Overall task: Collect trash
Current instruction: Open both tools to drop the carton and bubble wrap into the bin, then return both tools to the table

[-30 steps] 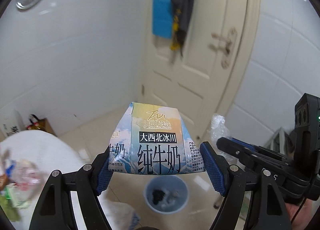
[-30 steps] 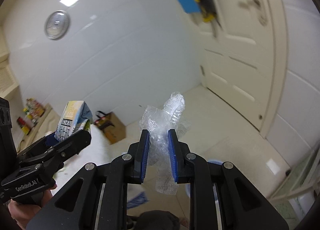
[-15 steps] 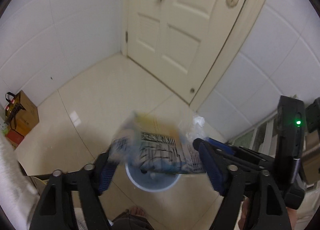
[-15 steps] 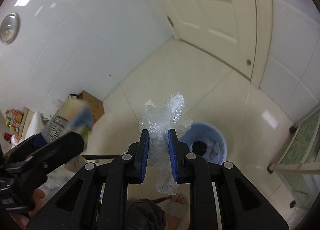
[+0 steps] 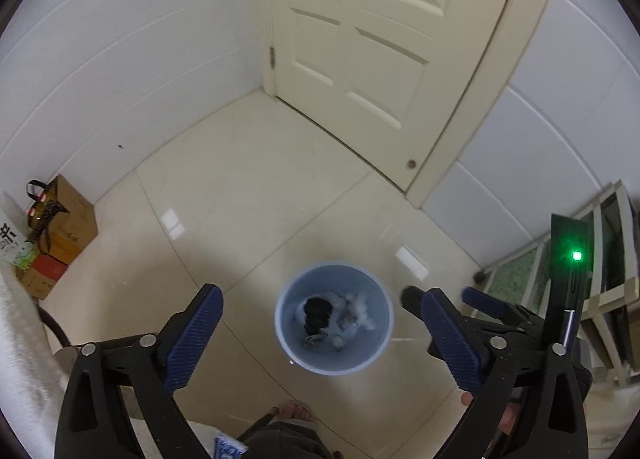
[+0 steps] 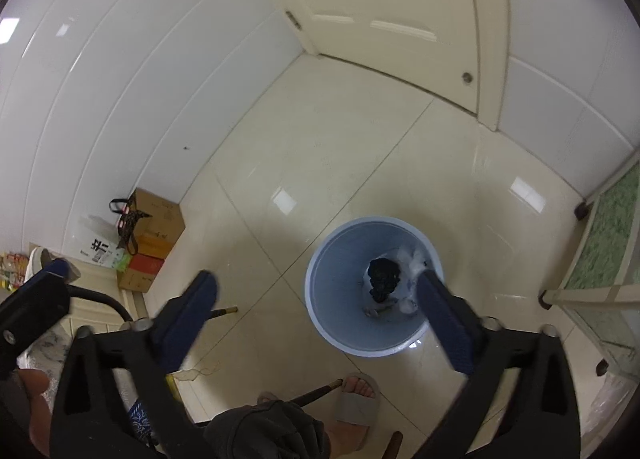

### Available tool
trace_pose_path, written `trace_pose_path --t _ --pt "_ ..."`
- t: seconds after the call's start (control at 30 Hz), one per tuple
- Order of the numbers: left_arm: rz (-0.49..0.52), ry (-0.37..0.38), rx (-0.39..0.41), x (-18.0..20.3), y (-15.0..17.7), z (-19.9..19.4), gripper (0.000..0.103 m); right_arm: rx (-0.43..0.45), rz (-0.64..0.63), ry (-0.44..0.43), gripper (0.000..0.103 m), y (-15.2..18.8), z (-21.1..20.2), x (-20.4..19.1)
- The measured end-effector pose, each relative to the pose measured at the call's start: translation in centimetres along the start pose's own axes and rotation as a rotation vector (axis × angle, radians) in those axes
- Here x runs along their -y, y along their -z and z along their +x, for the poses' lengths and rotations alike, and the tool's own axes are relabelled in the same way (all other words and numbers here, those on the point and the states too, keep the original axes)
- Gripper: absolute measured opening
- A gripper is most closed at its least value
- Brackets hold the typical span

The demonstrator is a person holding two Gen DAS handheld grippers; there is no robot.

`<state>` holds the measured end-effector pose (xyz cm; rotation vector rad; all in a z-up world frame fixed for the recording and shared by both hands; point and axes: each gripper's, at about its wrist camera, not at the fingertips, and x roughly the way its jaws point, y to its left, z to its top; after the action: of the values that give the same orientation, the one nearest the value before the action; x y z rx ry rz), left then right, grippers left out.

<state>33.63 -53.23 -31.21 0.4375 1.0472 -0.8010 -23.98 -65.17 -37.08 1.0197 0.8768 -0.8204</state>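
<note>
Both hand-held grippers, left (image 5: 322,329) and right (image 6: 316,313), have just sprung wide and hold nothing. Below and ahead of them, the blue trash bin (image 5: 334,363) holds dark and white scraps; this drop looks finished, and any remaining trash is out of view.

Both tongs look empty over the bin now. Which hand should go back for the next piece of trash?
Left, probably. Both the left tongs and right tongs hang open and empty above the bin, jaws just opened. The white table edge is on the left side, nearer the left hand.
</note>
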Motion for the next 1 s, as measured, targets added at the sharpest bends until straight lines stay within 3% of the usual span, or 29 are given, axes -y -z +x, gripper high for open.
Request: trace_pose_path --t 0.17,0.27,0.47,1.0 --pt "-0.016 -0.022 0.030 1.2 -0.6 -0.9 0.101 0.010 0.000 0.008 0.103 0.4 -0.8 -0.6" --pt "-0.029 -0.014 0.057 1.5 1.1 -3.0 0.101 0.027 -0.007 0.008 0.103 0.6 -2.1 -1.5" --pt "-0.053 -0.001 0.136 0.3 4.4 -10.7 0.101 0.084 -0.051 -0.006 0.103 1.3 -5.7 -4.5" --pt "-0.147 -0.015 0.390 -6.5 17.2 -30.8 0.102 0.250 -0.232 -0.076 0.103 4.6 -15.9 -15.8"
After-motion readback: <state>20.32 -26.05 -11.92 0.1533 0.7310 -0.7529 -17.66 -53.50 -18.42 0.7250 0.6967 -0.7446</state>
